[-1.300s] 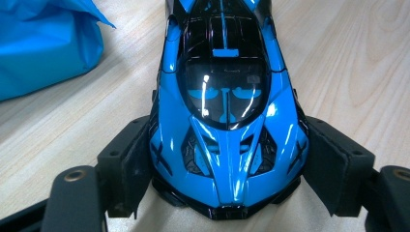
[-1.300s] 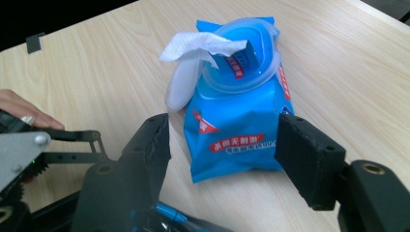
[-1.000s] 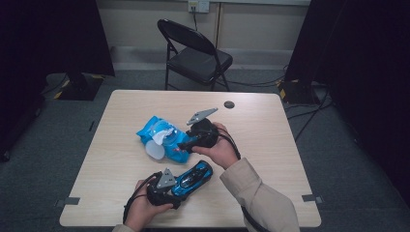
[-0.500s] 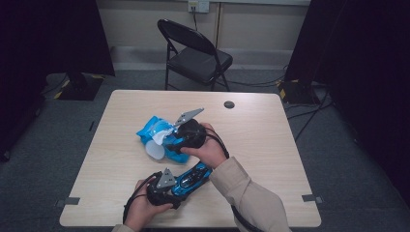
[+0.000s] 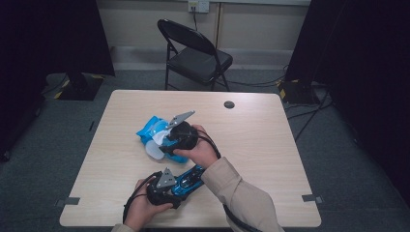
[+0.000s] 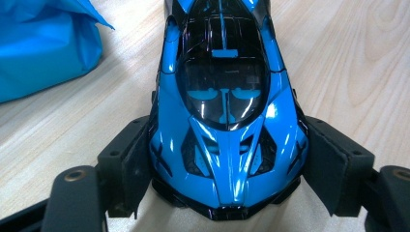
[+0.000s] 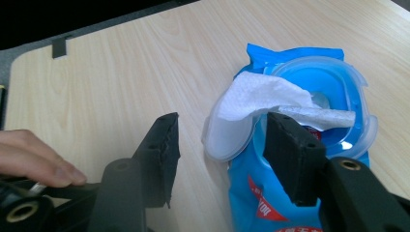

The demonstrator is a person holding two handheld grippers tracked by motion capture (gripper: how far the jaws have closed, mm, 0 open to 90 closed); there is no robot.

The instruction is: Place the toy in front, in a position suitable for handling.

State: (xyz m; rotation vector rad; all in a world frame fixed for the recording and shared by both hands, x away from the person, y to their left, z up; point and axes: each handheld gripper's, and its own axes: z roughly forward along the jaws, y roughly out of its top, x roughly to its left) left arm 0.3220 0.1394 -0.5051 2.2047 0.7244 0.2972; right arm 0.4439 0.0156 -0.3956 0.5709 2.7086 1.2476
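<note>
Pale wood worktop (image 5: 270, 159) carries a blue wet-wipe pack (image 7: 295, 193) near its middle, lid flipped up, one white wipe (image 7: 261, 99) protruding from the opening. The right claw (image 7: 220, 154) hovers just short of the wipe, which lies ahead between its tips; its jaws have just been closing, nothing pinched. The right hand is nearer. Closer to the person, the left claw (image 6: 222, 179) clamps a blue toy car (image 6: 225, 121) by its flanks, long axis pointing away.

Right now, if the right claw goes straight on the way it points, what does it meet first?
Most likely the white wipe hanging from the open lid of the blue wipes pack. The right claw, closing lately, holds nothing; depth is uncertain.
</note>
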